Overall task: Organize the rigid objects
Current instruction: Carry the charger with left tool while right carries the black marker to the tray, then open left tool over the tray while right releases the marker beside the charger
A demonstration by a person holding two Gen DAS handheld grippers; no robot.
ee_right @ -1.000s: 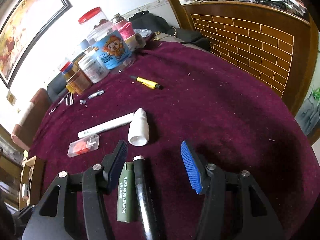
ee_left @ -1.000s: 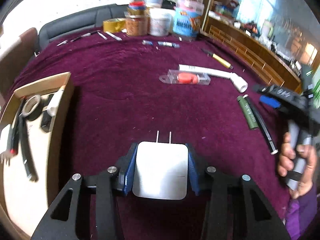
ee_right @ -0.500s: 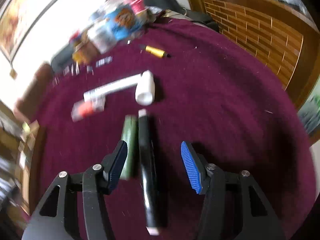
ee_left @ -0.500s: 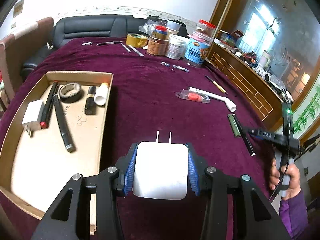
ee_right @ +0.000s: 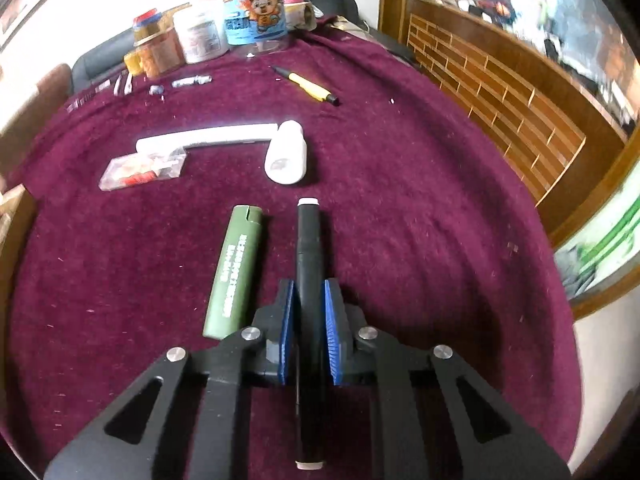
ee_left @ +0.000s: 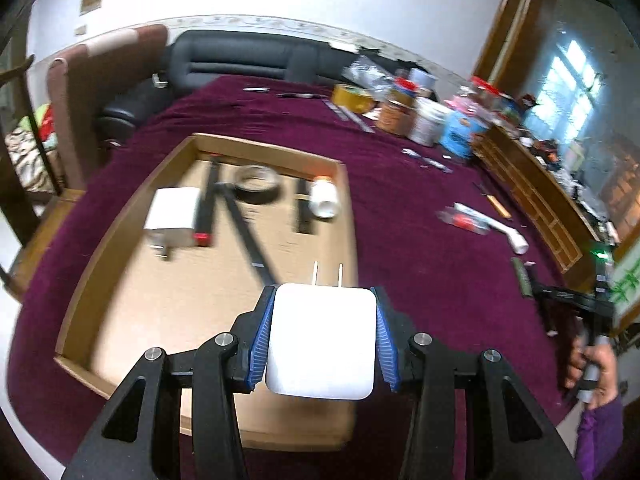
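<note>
My left gripper (ee_left: 322, 300) is shut on a white plug adapter (ee_left: 320, 344), its two prongs pointing forward, held above the near right part of a cardboard tray (ee_left: 120, 232). The tray holds another white adapter (ee_left: 172, 216), a tape roll (ee_left: 256, 184), black pens and a white bottle (ee_left: 324, 200). My right gripper (ee_right: 310, 300) is shut on a black marker (ee_right: 308, 248) that lies on the maroon cloth. A green lighter (ee_right: 236, 268) lies just left of it.
On the cloth ahead of the right gripper lie a white bottle (ee_right: 286, 152), a white tube (ee_right: 208, 138), a clear case with red parts (ee_right: 140, 168) and a yellow pen (ee_right: 310, 88). Jars (ee_right: 256, 16) stand at the far edge. A wooden cabinet (ee_right: 500, 92) runs along the right.
My left gripper has swung left with the adapter, from over the cloth to over the tray. My right gripper has closed on the black marker.
</note>
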